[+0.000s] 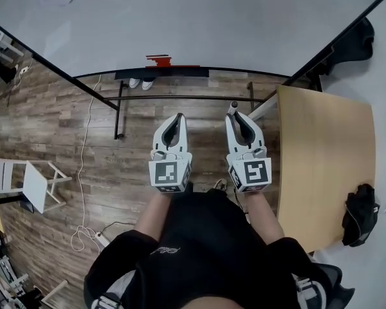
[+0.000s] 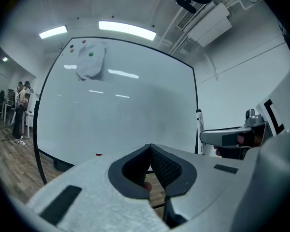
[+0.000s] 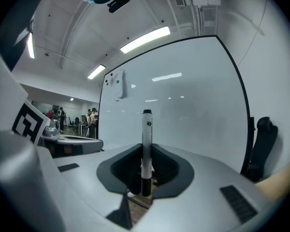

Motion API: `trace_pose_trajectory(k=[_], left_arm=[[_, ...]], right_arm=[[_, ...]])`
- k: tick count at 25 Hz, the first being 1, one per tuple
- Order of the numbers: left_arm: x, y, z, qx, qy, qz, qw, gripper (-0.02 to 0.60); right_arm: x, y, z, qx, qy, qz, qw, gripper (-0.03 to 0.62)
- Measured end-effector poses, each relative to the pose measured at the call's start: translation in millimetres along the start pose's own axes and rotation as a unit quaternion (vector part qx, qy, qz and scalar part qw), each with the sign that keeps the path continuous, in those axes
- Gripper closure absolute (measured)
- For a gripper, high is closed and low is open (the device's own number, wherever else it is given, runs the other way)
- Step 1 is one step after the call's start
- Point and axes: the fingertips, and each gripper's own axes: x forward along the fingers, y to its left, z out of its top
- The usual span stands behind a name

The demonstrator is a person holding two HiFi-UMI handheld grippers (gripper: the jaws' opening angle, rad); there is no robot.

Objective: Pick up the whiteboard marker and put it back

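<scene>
My right gripper (image 3: 146,151) is shut on the whiteboard marker (image 3: 146,144), a white pen with a black cap that stands upright between the jaws. In the head view the right gripper (image 1: 235,116) points at the whiteboard (image 1: 180,24), the marker (image 1: 233,108) sticking out at its tip. The left gripper view catches the same marker (image 2: 199,132) off to the right. My left gripper (image 1: 175,121) is level beside the right one, its jaws shut on nothing, as the left gripper (image 2: 150,151) view confirms. The board's tray (image 1: 162,73) holds a red eraser (image 1: 159,60).
A wooden table (image 1: 321,159) stands at the right with a black object (image 1: 360,214) on it. The board's metal stand (image 1: 180,98) crosses the wooden floor below it. A white chair (image 1: 29,184) sits at the left. People stand in the far background (image 2: 20,108).
</scene>
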Motion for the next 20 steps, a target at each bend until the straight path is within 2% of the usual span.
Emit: trace_pose_trajectory(k=[5, 11, 15, 20], left_arm=[[2, -36, -1, 0.007, 0.003, 0.009, 0.9999, 0.575], [-1, -50, -4, 0.008, 0.005, 0.020, 0.9998, 0.575], [-9, -46, 1, 0.011, 0.001, 0.035, 0.9993, 0.575], [-38, -9, 4, -0.004, -0.009, 0.090, 0.9959, 0.576]], right_arm=[[-18, -21, -1, -0.003, -0.009, 0.014, 1.000, 0.539], [-26, -30, -3, 0.002, -0.013, 0.027, 1.000, 0.539], [-22, -17, 2, -0.011, -0.015, 0.053, 0.998, 0.539], [1, 30, 5, -0.068, -0.011, 0.124, 0.990, 0.539]])
